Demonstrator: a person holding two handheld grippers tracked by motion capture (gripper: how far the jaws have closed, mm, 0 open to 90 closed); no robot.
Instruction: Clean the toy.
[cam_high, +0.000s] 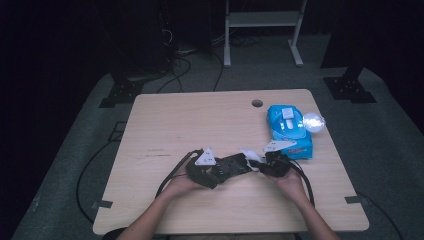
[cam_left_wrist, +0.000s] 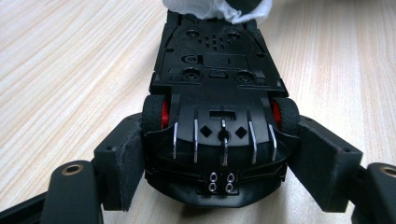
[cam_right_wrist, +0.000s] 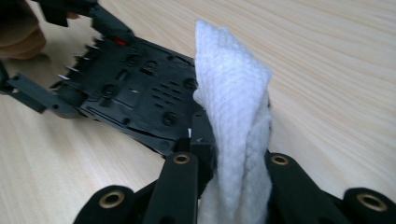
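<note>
Black plastic toy car lies upside down on the tabletop, chassis up, near the front-centre edge between the person's two hands; red hubs show inside the rear wheels in the left gripper view. Left gripper has its jaws closed in on the car's tail, pads bearing on both rear wheels, so it acts as the clamp. Right gripper has its jaws pinched shut on a folded white wipe, which stands up between them and meets the far end of the chassis; in the left gripper view the wipe sits right on the car's nose. Step in hand, as I read it: wiping down the underside of the car while the other hand pins it. Looks early to mid pass, since the wipe is at one end and most of the chassis plate is uncovered. Next move likely calls for dragging the wipe along the chassis toward the tail with light downward pressure, left clamp steady so the car doesn't skid or roll on its roof. Screw recesses and ribs could snag the cloth, so a shallow angle helps. Blue wipe pack sits just behind the right gripper, lid up, in reach for a fresh sheet.
</note>
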